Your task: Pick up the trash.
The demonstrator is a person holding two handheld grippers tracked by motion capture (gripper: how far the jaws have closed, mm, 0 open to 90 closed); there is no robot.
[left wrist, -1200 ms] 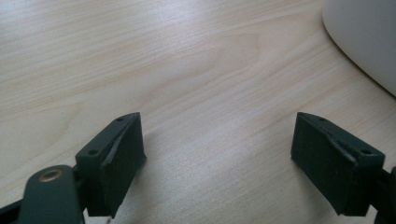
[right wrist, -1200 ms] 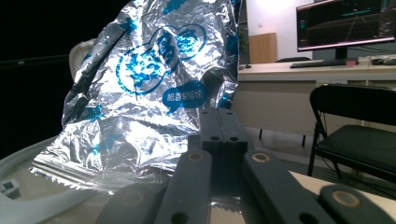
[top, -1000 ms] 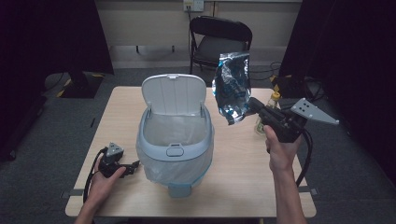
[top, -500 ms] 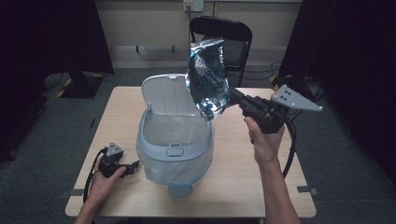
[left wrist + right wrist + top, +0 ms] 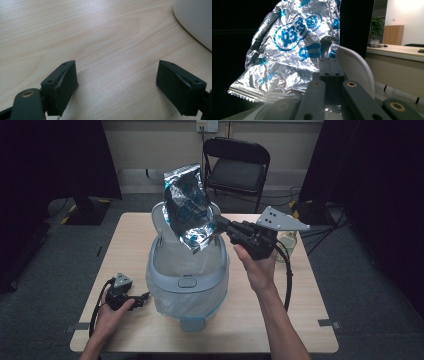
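Crinkled silver foil snack bag with blue print (image 5: 187,205) (image 5: 294,47): empty-looking, creased, held upright in the air, clamped at one edge by the right gripper (image 5: 218,224) (image 5: 331,65), directly above the bin's open mouth.

Pale blue-grey plastic waste bin with clear liner (image 5: 187,280): upright at the middle of the light wooden table (image 5: 300,320), nearer its front edge. Hinged lid (image 5: 161,220) raised at the back. Liner folded over the rim.
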